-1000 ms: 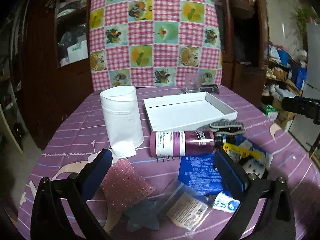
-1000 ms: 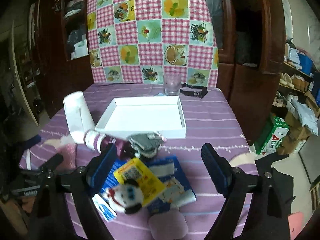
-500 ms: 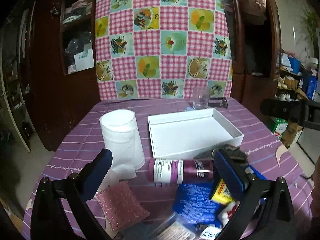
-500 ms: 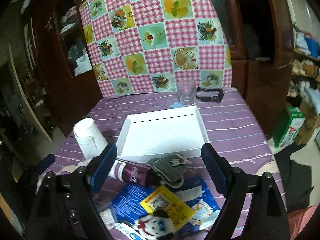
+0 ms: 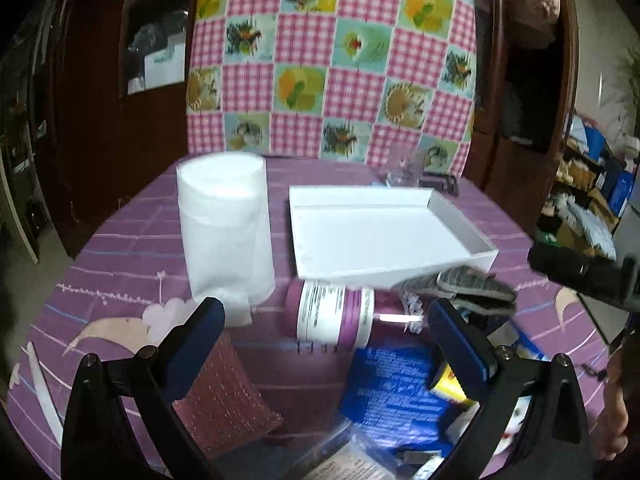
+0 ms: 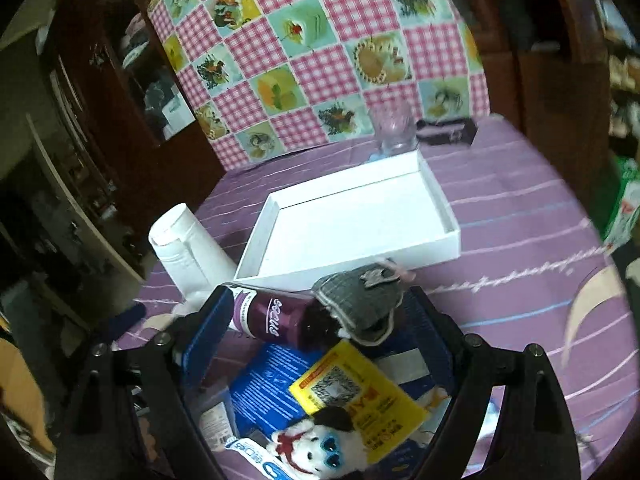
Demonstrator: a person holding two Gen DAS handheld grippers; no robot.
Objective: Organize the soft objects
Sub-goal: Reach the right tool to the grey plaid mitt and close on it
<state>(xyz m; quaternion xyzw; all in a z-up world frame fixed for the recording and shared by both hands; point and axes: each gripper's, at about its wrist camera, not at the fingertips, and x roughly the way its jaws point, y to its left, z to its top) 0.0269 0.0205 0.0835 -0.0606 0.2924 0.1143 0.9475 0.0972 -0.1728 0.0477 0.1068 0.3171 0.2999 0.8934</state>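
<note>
Hovering over the clutter at the near edge of the table [image 6: 540,216], both tongs are standing wide apart and gripping nothing, which suits a person who is choosing what to lift first. The white tray [image 6: 451,236] is sitting bare in the middle of the purple cloth, probably as the place where the soft things are meant to go, and everything else is lying on the near side of it. The grey knitted mitten [image 6: 360,300] is resting just in front of the tray's near wall, draped partly over the cap end of the purple bottle [image 6: 276,318], so lifting it may nudge the bottle. The right tongs [image 6: 320,320] are framing that mitten and bottle between their pads, pointing down at them. Nearer than the tray, a white plush toy [image 6: 316,452] is lying on a yellow packet [image 6: 360,392]. The left tongs [image 5: 324,320] are poised left of the tray, with the pink sponge [image 5: 224,392] below them and the paper roll [image 5: 224,232] standing beyond.
</note>
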